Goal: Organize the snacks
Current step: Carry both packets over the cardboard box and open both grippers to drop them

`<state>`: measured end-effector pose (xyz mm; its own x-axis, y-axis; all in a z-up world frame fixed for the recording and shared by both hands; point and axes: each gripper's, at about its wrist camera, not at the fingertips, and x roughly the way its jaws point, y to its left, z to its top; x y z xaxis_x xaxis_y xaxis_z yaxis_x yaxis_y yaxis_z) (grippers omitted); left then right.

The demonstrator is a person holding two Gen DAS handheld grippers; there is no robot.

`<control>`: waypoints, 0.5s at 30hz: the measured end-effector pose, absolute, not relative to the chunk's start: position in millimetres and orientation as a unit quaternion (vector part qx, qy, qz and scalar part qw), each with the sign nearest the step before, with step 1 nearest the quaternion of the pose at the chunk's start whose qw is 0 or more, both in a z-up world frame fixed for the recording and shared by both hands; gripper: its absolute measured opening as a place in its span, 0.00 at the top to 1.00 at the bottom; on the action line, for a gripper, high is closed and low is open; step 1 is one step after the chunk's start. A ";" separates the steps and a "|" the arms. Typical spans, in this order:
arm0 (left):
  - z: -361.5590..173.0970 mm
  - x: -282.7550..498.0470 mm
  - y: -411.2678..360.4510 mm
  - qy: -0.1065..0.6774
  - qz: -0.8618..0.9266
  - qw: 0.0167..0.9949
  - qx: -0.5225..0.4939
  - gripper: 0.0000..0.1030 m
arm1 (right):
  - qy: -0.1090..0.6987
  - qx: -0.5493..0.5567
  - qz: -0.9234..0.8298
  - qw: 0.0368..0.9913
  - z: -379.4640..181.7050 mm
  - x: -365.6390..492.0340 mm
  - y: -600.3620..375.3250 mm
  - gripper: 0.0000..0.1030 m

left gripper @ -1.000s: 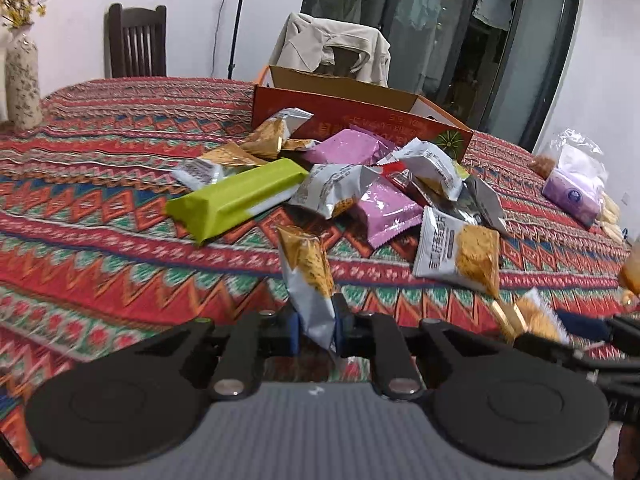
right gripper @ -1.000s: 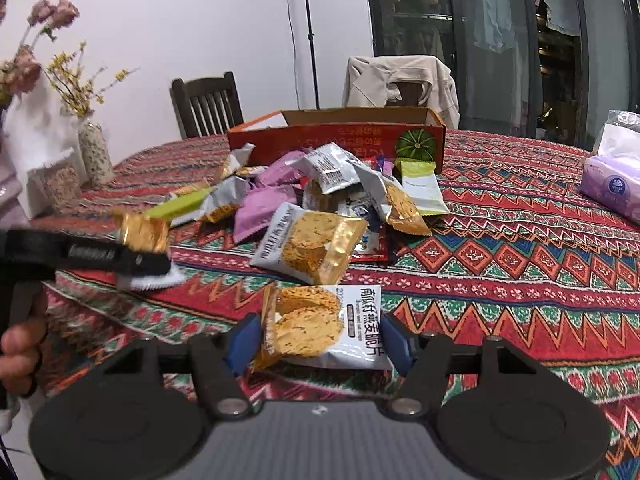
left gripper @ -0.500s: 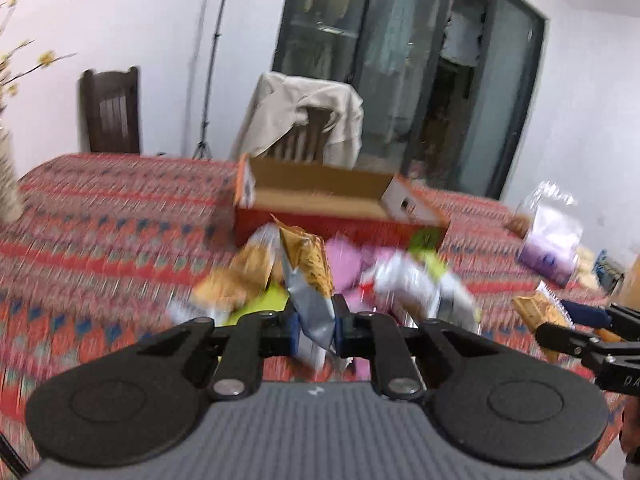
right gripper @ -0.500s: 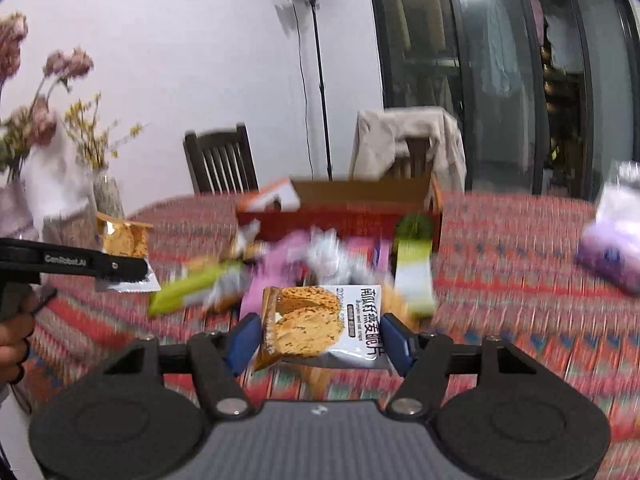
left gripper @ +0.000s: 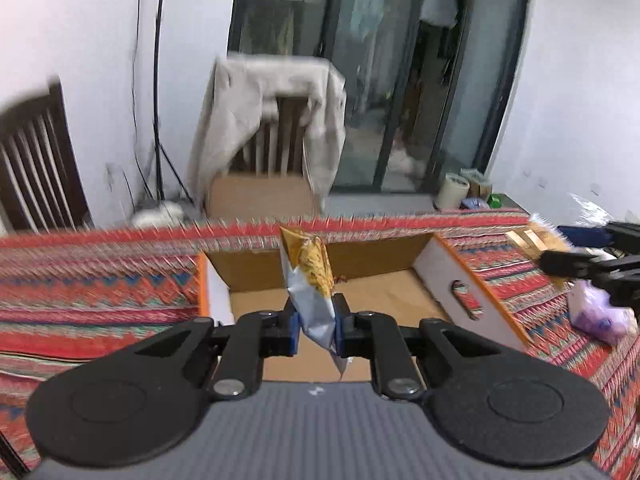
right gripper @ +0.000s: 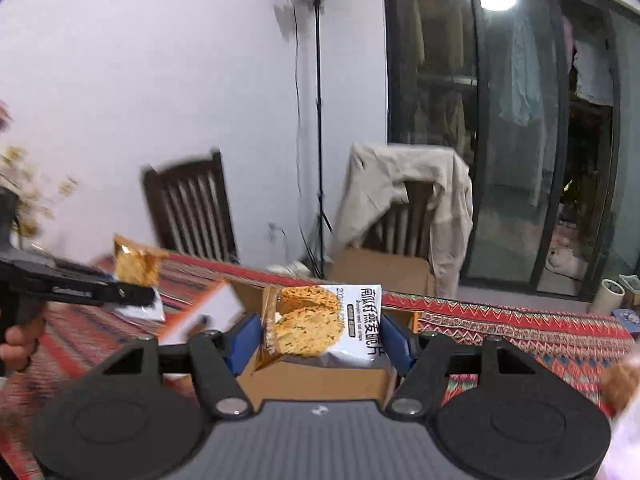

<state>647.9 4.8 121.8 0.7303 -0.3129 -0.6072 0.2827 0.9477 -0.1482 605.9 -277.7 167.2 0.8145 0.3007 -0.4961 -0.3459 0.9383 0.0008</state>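
Tools, two: left tool point(left gripper: 316, 328) pinches one crumpled cracker packet point(left gripper: 310, 284), right tool point(right gripper: 320, 338) clamps one oat-crisp packet point(right gripper: 324, 322) flat. One open cardboard box point(left gripper: 464, 292) lies just beyond both on the worktop point(left gripper: 100, 292).

The white snack packet point(right gripper: 320, 326) in the right wrist view carries large black Chinese characters down its right side, with digits starting "202" beside them; the smaller print is unreadable.
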 end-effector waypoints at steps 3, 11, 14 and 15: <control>83.8 702.9 2.4 0.360 -0.132 0.923 -0.035 0.84 | 0.307 -0.053 0.144 0.939 131.2 684.4 -262.4 0.36; 35.9 746.2 -0.6 0.381 -0.111 0.918 -0.019 0.82 | 0.378 -0.092 0.098 0.916 43.4 778.0 -231.0 0.33; 31.8 752.1 -3.7 0.396 -0.101 0.913 -0.002 0.69 | 0.392 -0.084 0.084 0.912 32.3 786.4 -231.4 0.32; 32.3 754.0 -4.3 0.397 -0.102 0.912 -0.002 0.61 | 0.384 -0.073 0.084 0.917 34.4 785.3 -234.2 0.30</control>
